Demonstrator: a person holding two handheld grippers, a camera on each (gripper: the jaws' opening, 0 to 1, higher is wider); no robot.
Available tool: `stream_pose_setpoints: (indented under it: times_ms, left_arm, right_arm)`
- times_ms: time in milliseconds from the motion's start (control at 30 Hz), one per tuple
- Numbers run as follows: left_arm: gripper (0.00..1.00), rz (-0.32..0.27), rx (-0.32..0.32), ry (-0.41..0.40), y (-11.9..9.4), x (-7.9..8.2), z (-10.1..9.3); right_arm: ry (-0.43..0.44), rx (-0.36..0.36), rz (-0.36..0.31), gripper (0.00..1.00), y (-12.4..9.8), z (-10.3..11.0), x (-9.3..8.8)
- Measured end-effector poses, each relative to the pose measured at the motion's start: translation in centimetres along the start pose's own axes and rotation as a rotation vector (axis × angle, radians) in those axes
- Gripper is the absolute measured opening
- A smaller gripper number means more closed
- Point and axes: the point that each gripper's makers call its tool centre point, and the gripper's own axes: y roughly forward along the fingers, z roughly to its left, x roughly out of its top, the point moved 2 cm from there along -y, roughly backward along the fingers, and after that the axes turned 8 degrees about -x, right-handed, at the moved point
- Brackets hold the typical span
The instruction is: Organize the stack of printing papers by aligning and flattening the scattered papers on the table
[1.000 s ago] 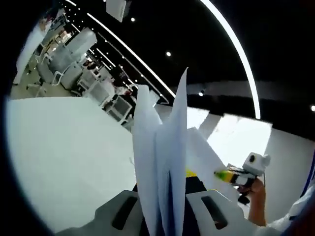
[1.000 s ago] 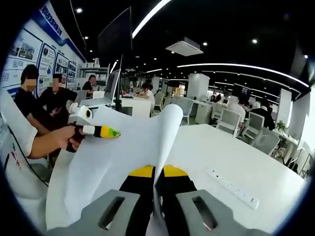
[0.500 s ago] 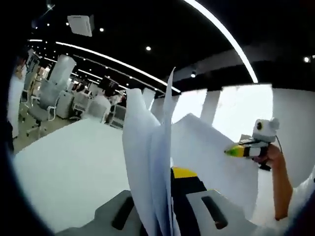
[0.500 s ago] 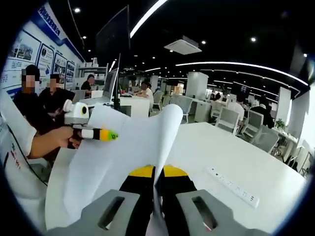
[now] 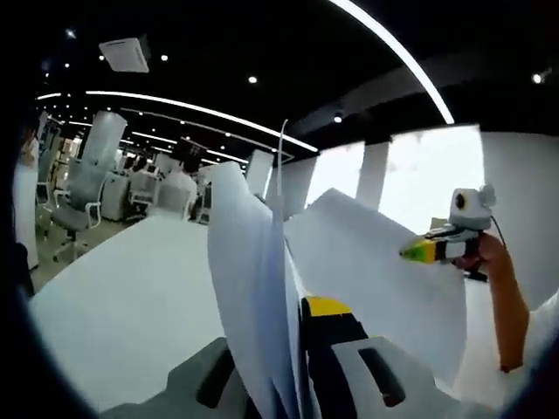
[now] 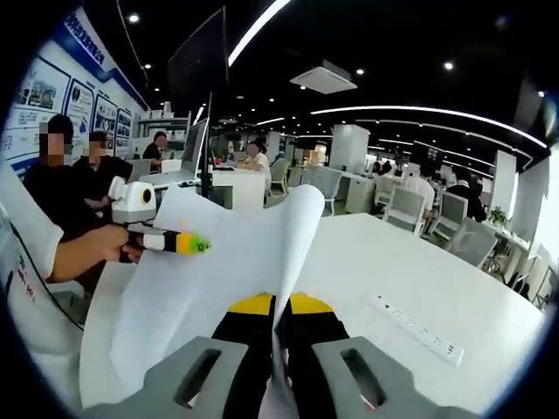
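You have the papers lifted upright off the bench, likely so their edges can be squared. Your left hand-held gripper is clamped on one end of the sheets, your right hand-held gripper pinches the other. The sheets rise straight from between each pair of jaws, curling above the bench's near edge.

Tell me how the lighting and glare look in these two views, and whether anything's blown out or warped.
Left gripper view: the bright window is blown out, and the papers stand backlit. Right gripper view: even indoor light, the ceiling light strips bend with the fisheye, and the power strip on the table stays sharp.
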Motion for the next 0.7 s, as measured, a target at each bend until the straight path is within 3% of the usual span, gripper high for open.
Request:
stream_pose_setpoints:
  times_ms: [700]
  left_arm:
    - [0.09,-0.031,-0.021,-0.094,-0.11,0.25,-0.23]
  right_arm:
    - [0.004,0.0,0.004,0.0,0.51,-0.01,0.0]
